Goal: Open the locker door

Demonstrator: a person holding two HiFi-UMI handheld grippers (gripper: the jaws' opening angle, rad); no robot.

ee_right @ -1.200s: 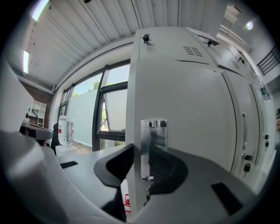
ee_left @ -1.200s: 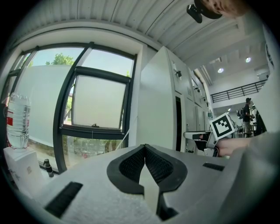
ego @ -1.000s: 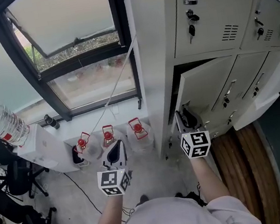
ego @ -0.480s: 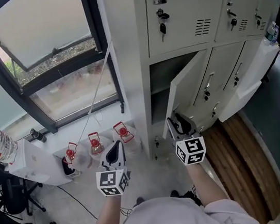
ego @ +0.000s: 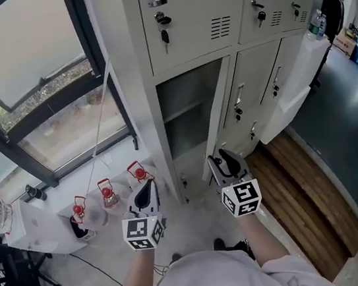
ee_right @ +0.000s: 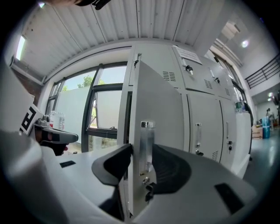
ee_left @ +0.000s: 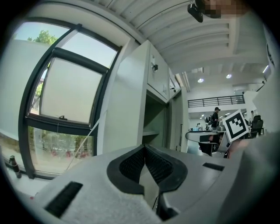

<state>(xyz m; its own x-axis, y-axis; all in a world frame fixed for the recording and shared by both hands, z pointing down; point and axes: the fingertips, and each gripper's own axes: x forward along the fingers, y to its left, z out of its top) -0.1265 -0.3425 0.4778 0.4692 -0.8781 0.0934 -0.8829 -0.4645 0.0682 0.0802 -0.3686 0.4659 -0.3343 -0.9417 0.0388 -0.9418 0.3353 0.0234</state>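
Both tongs are out in front of the person, level with each other. Left gripper [ee_left: 143, 149] is clenched, pads meeting at the tips with nothing in them, and it just hangs in the air to the left of the lockers. Right gripper [ee_right: 142, 155] is the busy one: its jaws have just been opening, and the free edge of the locker door [ee_right: 162, 105] sits between them along with the chrome handle [ee_right: 147, 139]. One pad is behind the door, the other is on the front side just past the handle. Both sit close, but the hold looks released rather than clamped.

That door belongs to the leftmost lower compartment [ego: 185, 115], just beyond the right gripper. It's swung well out toward the person, so you can see straight in, with one shelf across the inside.

Down on the floor to the left, near the left gripper, three water jugs [ego: 109, 196] with red caps stand in a row. Behind them is a big dark-framed window [ego: 88, 46]. Right of the open door a strip of wooden flooring [ego: 299, 187] runs along the locker fronts. Further up, the upper locker [ego: 195, 6] is closed, with a key [ego: 164, 36] hanging in its lock.
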